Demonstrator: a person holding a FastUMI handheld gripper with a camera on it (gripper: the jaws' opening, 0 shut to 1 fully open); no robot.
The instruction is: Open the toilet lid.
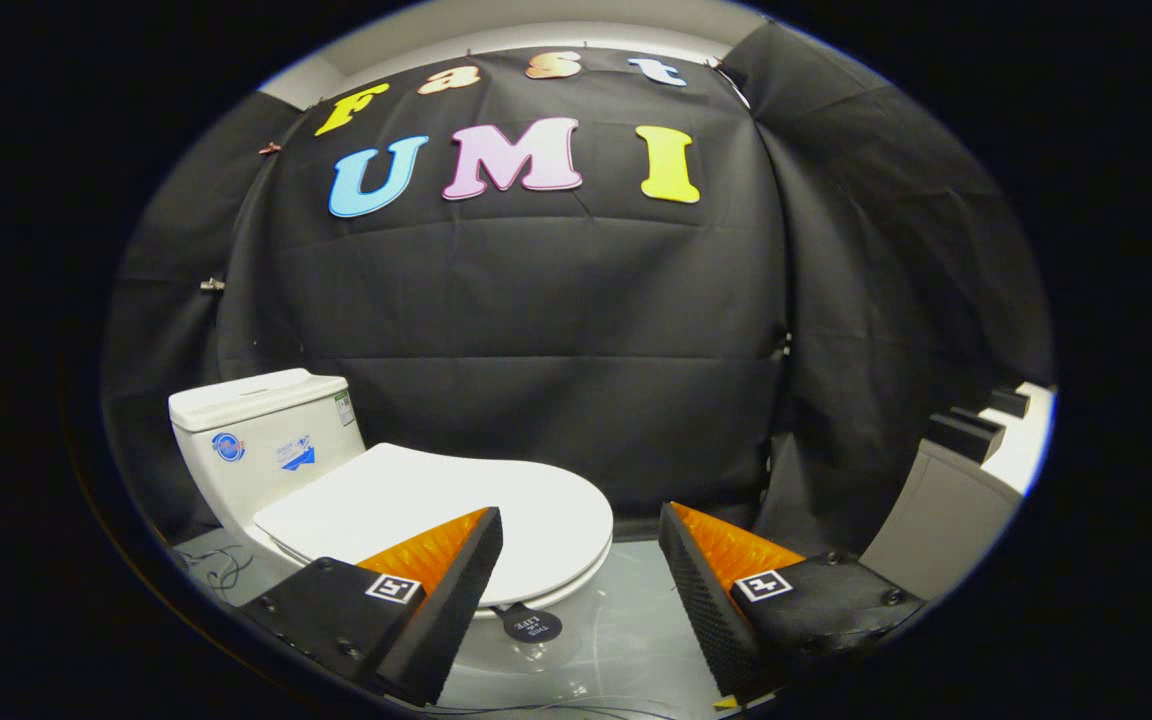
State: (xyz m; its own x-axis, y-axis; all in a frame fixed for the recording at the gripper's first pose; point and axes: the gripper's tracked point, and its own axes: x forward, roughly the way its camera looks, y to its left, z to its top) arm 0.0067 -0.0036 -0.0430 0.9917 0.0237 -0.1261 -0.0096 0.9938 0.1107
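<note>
A white toilet stands ahead and to the left of my fingers, with its tank (261, 435) at the far left. Its lid (436, 500) lies flat and closed on the bowl. A small dark round tag (532, 625) hangs below the lid's front rim. My gripper (581, 525) is open, with a wide gap between the fingers and nothing held. The left finger (456, 560) overlaps the near front part of the lid in the view; whether it touches the lid I cannot tell. The right finger (706, 565) stands clear of the toilet, over the floor.
Black cloth walls close the booth behind and on both sides of the toilet. A grey and white cabinet or counter (966, 490) with dark blocks on top stands at the right. Thin cables (221, 570) lie on the glossy grey floor (636, 620) beside the toilet base.
</note>
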